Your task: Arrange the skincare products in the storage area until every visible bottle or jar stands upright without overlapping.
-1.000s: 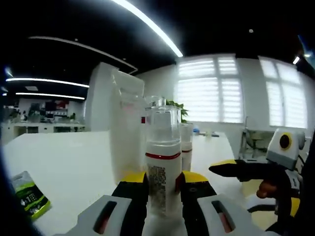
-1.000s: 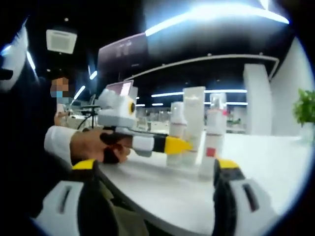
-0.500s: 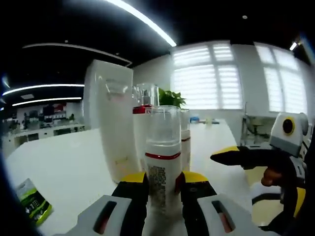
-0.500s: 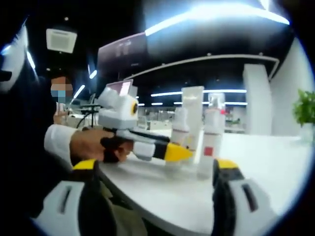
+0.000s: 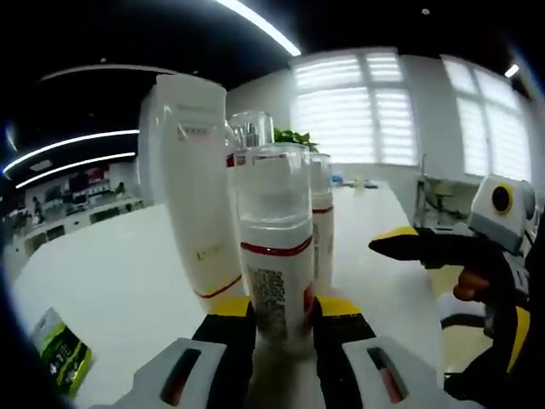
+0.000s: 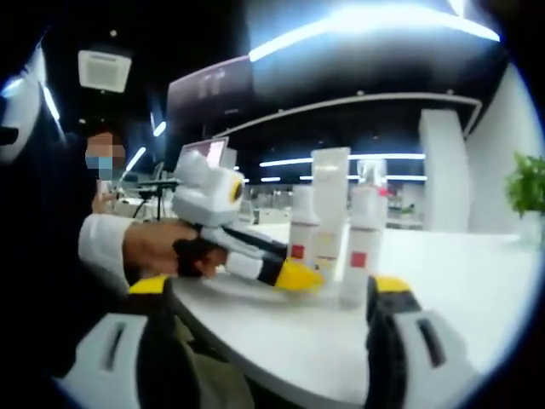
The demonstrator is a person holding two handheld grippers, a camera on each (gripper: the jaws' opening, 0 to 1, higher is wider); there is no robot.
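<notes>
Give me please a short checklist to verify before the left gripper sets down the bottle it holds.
1. Left gripper grip on the clear-capped pump bottle: ok, jaws shut on its base.
2. Held bottle upright: ok.
3. Gap to the tall white tube: cannot tell, they overlap in the left gripper view.
4. Other red-banded bottles standing: ok.
5. Right gripper out of the way: ok, open, apart from the bottles.
6. Green sachet clear of the landing spot: ok.

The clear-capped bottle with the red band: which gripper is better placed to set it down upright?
Left: the left gripper already holds the clear-capped bottle upright between its fingers. The right gripper is open, away from it.
</notes>
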